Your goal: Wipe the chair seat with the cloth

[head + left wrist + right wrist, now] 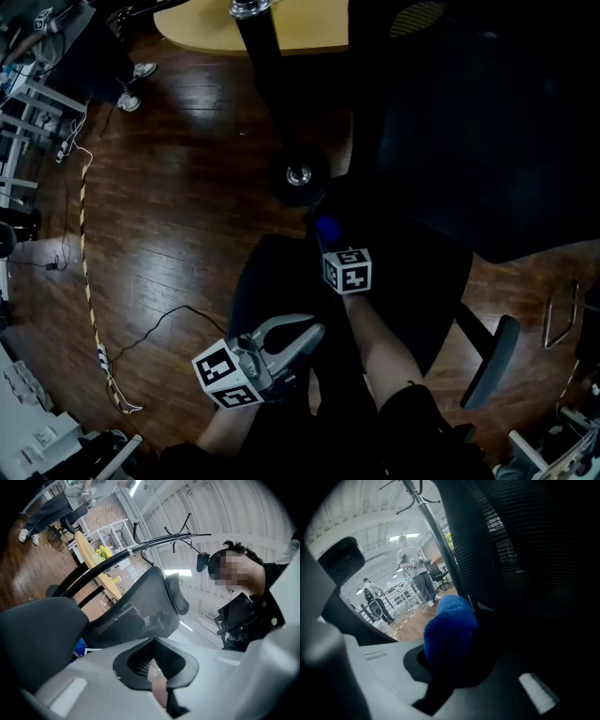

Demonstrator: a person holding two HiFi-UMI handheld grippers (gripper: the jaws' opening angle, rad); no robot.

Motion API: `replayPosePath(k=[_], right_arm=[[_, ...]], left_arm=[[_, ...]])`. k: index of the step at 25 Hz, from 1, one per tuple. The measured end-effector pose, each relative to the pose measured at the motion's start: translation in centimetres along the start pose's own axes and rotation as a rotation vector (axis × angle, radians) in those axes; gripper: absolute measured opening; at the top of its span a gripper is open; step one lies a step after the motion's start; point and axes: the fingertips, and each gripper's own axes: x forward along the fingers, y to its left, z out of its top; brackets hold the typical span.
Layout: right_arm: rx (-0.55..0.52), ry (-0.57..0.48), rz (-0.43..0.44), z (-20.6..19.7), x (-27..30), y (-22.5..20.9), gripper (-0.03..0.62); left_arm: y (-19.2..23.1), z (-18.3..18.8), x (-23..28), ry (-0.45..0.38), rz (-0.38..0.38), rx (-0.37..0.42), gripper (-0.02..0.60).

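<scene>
In the head view a black office chair stands below me, its seat (412, 272) dark and its mesh backrest (478, 141) rising at the right. My right gripper (331, 241) is low over the seat's far left part, shut on a blue cloth (324, 226). The right gripper view has that cloth (449, 630) bunched between the jaws, close to the backrest (525, 550). Nearer me at the seat's left front, my left gripper (313, 334) is tilted upward. Its own view looks up at the backrest (140, 611). The left gripper (157, 657) looks shut with nothing in it.
A black pole with a round base (300, 175) stands just beyond the seat, under a yellow tabletop (281, 28). Cables (86, 244) trail over the wood floor at the left. An armrest (495, 361) juts out at the right. People (415, 573) stand far off.
</scene>
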Motion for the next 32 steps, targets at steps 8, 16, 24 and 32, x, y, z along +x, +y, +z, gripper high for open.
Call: replayPosePath(k=[8, 16, 24, 32], right_arm=[[-0.056, 0.002, -0.113, -1.8, -2.0, -2.5, 0.034], [0.116, 0.018, -0.362, -6.9, -12.3, -15.1, 0.034], [0.219, 0.034, -0.604, -11.5, -25.6, -24.7, 0.034], [0.238, 0.0, -0.645, -12.7, -28.9, -26.8, 0.034]], left_arm=[[-0.2, -0.3, -1.1, 0.01, -0.001, 0.002, -0.011], [-2.3, -3.0, 1.9, 0.108, -0.06, -0.009, -0.011], [-4.4, -6.0, 6.1, 0.228, -0.146, -0.005, -0.011], [-5.1, -7.5, 8.6, 0.257, -0.177, -0.006, -0.011]])
